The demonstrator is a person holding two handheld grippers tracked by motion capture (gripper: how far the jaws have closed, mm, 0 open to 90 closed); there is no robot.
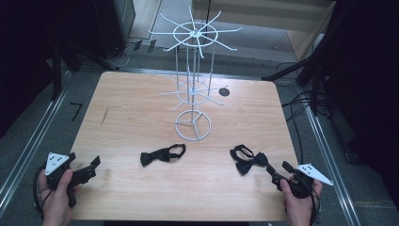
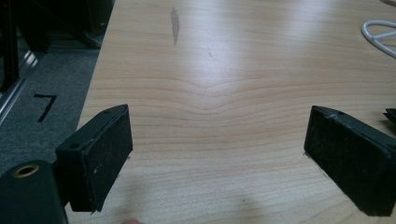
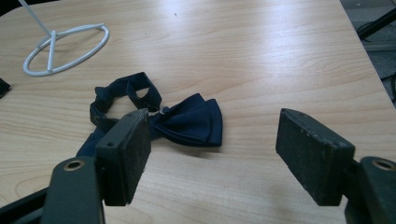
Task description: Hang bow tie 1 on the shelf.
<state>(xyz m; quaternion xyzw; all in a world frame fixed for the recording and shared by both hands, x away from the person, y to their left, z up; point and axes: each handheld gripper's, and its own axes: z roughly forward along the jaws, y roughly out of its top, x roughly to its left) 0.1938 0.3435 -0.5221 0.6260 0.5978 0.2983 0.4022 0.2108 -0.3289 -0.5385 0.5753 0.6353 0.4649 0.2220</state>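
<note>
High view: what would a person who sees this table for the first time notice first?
The tall white wire rack standing at the middle of the wooden table, its hooks bare. In front of it lie two dark bow ties: one bow tie near the centre, the other bow tie just ahead of the open right gripper. The left gripper is open over bare wood.

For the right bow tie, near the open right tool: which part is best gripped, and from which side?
Probably the centre knot of the right bow tie, where the two wings pinch to their narrowest. It lies flat on the table, so come from above, the jaws straddling the knot across its width. The right tool stands open just short of it; the strap loop beyond is floppier.
</note>
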